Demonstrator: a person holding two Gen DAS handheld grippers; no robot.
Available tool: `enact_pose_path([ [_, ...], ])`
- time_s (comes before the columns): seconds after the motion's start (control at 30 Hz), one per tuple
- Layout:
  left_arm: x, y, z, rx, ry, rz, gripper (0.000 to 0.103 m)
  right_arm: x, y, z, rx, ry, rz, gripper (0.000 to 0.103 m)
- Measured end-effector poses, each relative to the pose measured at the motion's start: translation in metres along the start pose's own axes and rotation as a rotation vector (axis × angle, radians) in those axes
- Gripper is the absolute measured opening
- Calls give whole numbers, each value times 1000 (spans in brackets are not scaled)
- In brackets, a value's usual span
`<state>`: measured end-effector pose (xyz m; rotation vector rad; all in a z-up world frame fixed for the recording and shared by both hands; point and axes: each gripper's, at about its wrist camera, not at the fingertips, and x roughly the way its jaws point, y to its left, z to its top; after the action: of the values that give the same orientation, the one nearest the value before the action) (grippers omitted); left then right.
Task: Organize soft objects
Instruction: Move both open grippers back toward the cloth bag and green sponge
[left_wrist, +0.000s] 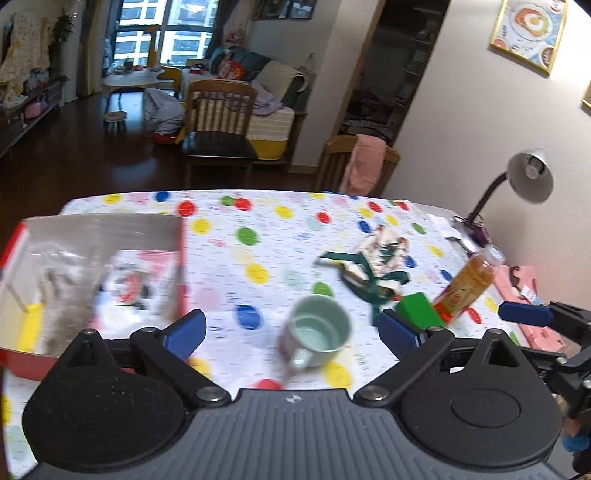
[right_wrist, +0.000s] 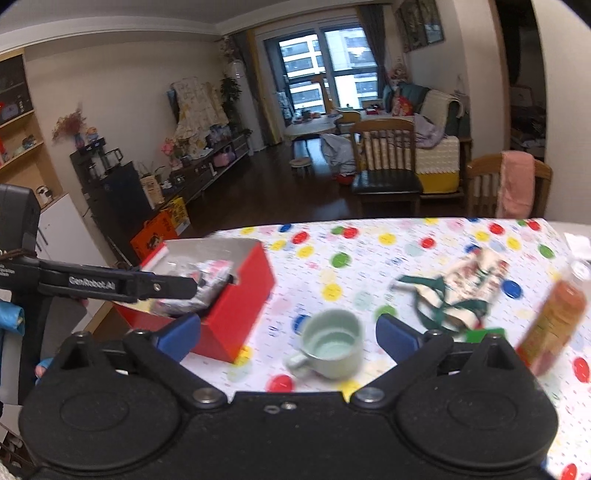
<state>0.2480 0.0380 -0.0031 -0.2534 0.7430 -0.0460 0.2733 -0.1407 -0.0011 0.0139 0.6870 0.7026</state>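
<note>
Black left gripper (left_wrist: 291, 334) and right gripper (right_wrist: 288, 338), blue fingertip pads (left_wrist: 186, 332), silver pivot screws.

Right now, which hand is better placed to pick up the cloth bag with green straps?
Probably right. The cloth bag lies just beyond the right gripper, whose jaws are open. The left gripper is also open but sits nearer the red box.

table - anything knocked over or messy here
The orange drink bottle leans steeply, propped on the green block rather than upright. The bag with green straps sprawls loose on the tablecloth. The mug stands upright.
</note>
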Motion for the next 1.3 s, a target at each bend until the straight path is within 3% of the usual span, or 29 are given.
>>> enact_pose_path([
  [0.27, 46, -68, -1, 57, 7, -44, 101, -18, -62, -24, 25, -5, -66, 101],
  [0.5, 100, -114, 17, 81, 64, -85, 101, -17, -107, -43, 14, 17, -149, 101],
  [0.8, 172, -178, 43, 268, 85, -163, 101, -5, -149, -57, 75, 42, -179, 101],
  [1.13, 252, -205, 69, 342, 152, -193, 101, 23, -178, -62, 92, 61, -206, 100],
  [1.3, 294, -213, 77, 444, 197, -174, 101, 49, -185, -63, 79, 86, -215, 99],
])
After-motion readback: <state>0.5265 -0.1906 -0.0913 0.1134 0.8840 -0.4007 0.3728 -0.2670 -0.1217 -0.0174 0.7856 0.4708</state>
